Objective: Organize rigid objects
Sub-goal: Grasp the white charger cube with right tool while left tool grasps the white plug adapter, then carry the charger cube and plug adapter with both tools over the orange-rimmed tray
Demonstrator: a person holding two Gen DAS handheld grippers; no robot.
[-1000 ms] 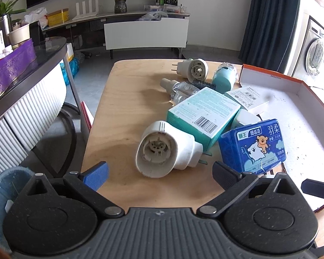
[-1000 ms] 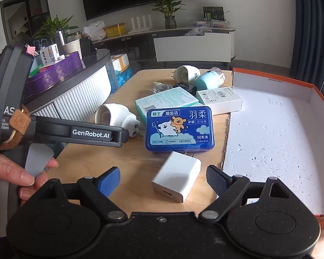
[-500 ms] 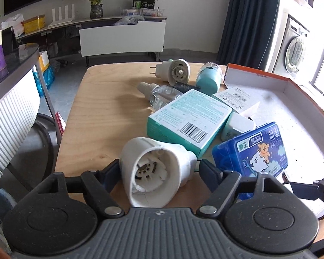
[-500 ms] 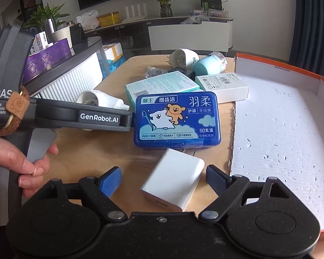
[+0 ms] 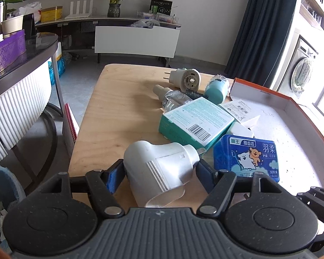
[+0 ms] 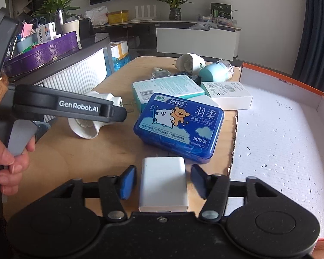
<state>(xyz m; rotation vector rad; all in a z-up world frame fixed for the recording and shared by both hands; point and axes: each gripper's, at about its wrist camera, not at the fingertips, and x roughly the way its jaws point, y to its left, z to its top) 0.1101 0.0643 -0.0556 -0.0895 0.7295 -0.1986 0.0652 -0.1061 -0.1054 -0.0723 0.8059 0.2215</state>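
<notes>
White plug-in heater point(image 5: 162, 168) near table point(image 5: 118, 112) edge, clamped in left gripper point(image 5: 159, 172). Right gripper point(image 6: 163, 182) just closing around white charger point(image 6: 163, 185), pads not yet touching. Pickup step; next: finish squeeze, carry both right into orange-rimmed box point(image 6: 291, 146).

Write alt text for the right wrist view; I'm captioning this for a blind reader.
The right gripper straddles a white charger block on a wooden table, its jaws having just been closing with slight gaps left. Beyond lies a blue floss box; an open cardboard box sits right.
</notes>
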